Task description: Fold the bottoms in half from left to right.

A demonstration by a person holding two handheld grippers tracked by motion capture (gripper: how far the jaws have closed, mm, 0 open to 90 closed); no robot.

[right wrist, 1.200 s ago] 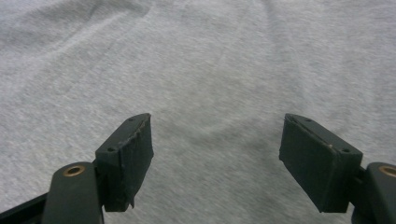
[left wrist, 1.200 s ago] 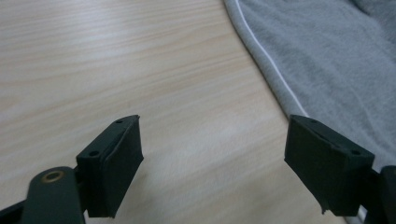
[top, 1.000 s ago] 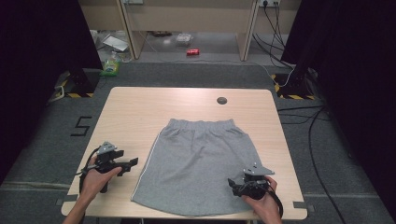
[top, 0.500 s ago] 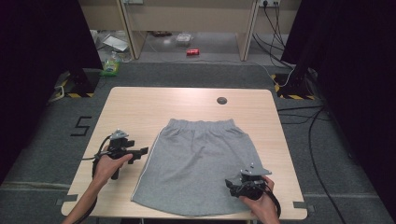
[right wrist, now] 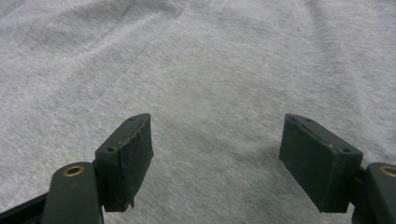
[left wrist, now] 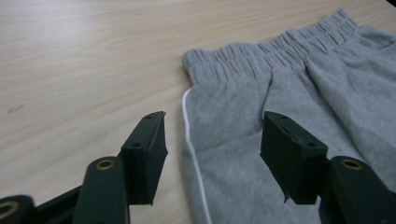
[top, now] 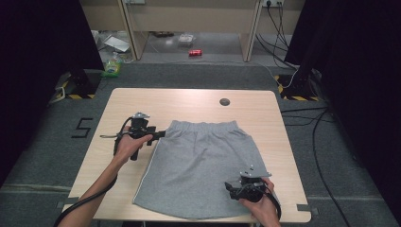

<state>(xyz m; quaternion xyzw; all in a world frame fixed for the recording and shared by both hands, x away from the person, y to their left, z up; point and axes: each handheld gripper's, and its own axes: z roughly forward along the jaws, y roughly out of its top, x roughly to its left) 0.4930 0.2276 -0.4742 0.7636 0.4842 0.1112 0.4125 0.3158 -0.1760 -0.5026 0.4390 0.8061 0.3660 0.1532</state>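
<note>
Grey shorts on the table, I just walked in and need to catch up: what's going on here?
A person works at a wooden table with a gripper in each hand. Grey shorts lie flat, waistband at the far side. The left gripper is at the waistband's left corner; its jaws have just been closing and straddle the white-piped side edge without pressing it. The right gripper rests open over the cloth near the hem's right end. Nothing is lifted yet.

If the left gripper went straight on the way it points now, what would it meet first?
Most likely the grey shorts: the left gripper, jaws open and just closing, aims at their white-piped side seam below the waistband. Height above the cloth is unclear.
</note>
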